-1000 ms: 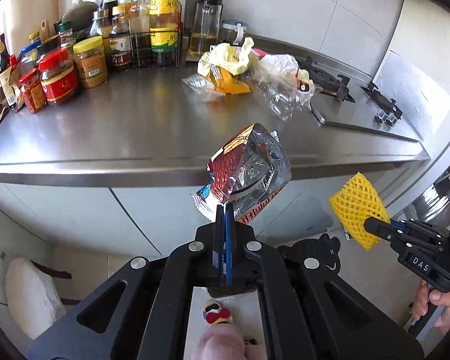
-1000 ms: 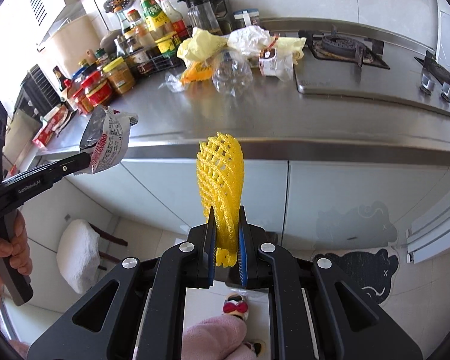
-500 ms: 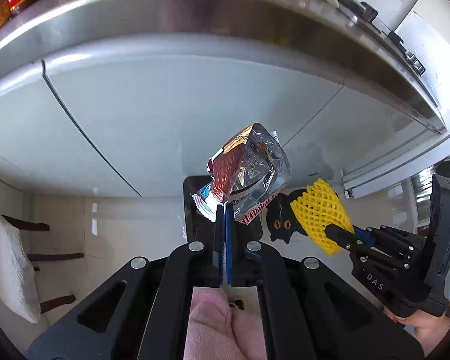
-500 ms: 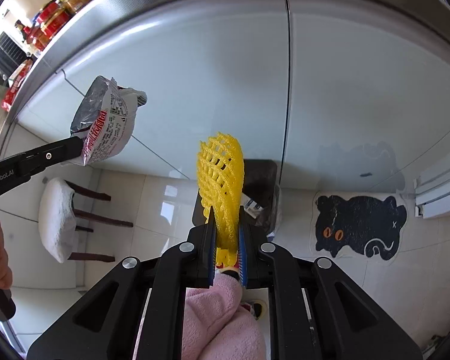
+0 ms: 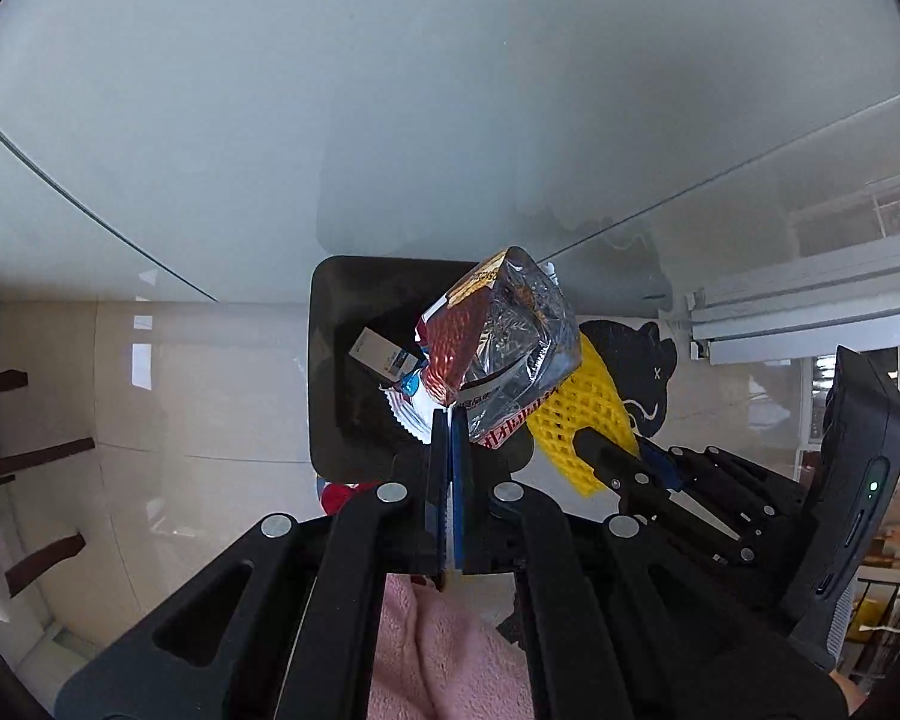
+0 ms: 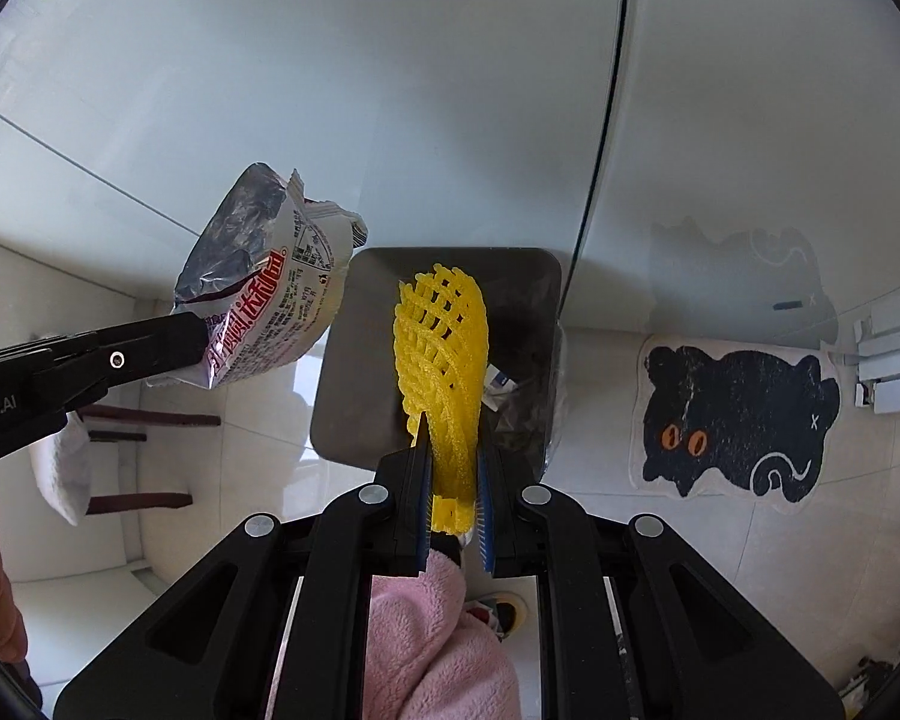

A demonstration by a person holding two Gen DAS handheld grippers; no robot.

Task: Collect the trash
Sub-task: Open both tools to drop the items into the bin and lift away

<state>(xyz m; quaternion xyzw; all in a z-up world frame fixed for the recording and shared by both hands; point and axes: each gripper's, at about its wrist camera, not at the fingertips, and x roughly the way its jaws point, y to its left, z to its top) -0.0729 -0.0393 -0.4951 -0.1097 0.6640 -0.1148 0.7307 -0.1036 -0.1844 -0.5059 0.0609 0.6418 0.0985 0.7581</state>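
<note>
The left claw [image 5: 448, 420] is clamped on a crumpled foil snack wrapper [image 5: 498, 342] and the right claw [image 6: 455, 468] on a yellow foam fruit net [image 6: 441, 348], both held above a dark trash bin [image 6: 528, 282] on the tiled floor [image 6: 600, 408]

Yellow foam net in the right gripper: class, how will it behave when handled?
The yellow foam net likely weighs very little, being open mesh. It looks squashy: the right gripper pinches it narrow. It stands upright unsupported, so probably springy rather than limp.
</note>
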